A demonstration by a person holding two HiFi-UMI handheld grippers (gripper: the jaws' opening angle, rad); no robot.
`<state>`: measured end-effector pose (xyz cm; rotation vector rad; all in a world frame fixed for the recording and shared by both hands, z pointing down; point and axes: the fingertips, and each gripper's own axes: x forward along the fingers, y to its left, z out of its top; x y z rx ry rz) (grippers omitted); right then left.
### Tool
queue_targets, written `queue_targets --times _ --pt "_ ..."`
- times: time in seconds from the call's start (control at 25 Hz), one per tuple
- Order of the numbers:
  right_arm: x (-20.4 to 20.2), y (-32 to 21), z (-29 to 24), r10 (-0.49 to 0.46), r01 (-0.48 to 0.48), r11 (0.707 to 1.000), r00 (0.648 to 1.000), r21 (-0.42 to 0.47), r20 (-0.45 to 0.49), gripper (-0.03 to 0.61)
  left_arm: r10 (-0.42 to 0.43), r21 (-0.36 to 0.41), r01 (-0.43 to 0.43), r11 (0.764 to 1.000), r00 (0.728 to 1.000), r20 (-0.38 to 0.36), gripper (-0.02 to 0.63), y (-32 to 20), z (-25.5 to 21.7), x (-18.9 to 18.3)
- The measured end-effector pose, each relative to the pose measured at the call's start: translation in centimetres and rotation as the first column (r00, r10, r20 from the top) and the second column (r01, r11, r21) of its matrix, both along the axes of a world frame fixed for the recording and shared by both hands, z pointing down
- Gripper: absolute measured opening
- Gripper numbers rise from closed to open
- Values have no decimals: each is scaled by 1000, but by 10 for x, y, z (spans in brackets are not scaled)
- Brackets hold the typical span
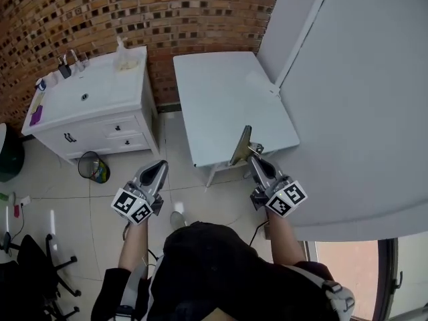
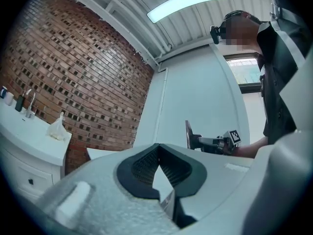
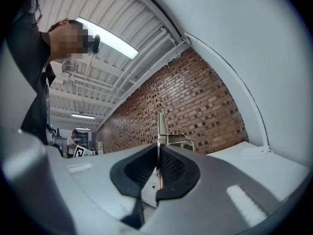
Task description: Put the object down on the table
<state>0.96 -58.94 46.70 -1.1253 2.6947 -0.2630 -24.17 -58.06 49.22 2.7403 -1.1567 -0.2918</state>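
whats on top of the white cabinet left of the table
On the cabinet: a sink drain, a crumpled clear bag at the back right corner, small bottles along the wall, a purple item at the left edge. The drawers' contents are hidden.

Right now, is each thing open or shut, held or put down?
right gripper: shut on the thin flat board.
thin flat board: held up on its edge, not on the table yet.
left gripper: shut, nothing in it.
white table: standing by the brick wall.
cabinet drawers: shut.
bin: open top, no lid.
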Motion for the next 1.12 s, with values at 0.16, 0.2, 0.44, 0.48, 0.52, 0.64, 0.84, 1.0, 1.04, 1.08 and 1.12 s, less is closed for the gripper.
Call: queue_targets --times 0.16,0.2,0.44,0.48,0.52,0.64,0.84,1.0,1.04,1.08,1.12 --pt "-15 -24 -11 47 -47 999 999 -12 -12 6 19 -5 -19 1000 1000 -16 1 -37 -5 -21" --pt "-22 -30 -13 50 -51 999 999 -13 -7 6 17 -10 -17 1000 1000 -22 0 -45 -3 -27" --pt "-68 -60 -10 56 -56 998 998 -35 0 6 98 5 -98 995 995 -12 0 -76 -10 -37" --pt "-73 -64 -6 58 -58 997 998 -45 0 6 121 0 -121 993 993 -15 2 -79 -11 -37" --pt "-77 -68 -2 63 -63 996 998 -58 0 6 140 -5 -140 990 990 -24 1 -83 -11 -37" --pt "-89 -79 9 80 -78 992 997 -101 16 6 165 -10 -166 986 985 -42 2 -98 -11 -44" --pt "-92 -92 23 90 -90 987 996 -133 -10 6 168 -11 -168 986 985 -51 0 -119 -2 -44" --pt "-83 -110 24 105 -104 984 994 -142 1 6 186 -24 -187 982 982 -35 0 -132 8 -37" --pt "-80 -118 26 104 -102 984 995 -146 6 6 188 -33 -189 981 982 -25 1 -135 7 -35" --pt "-77 -127 28 102 -99 983 995 -152 11 6 189 -40 -189 981 982 -15 1 -138 7 -34" --pt "-75 -136 31 98 -94 983 995 -158 18 6 187 -46 -187 981 982 -5 1 -141 8 -34"
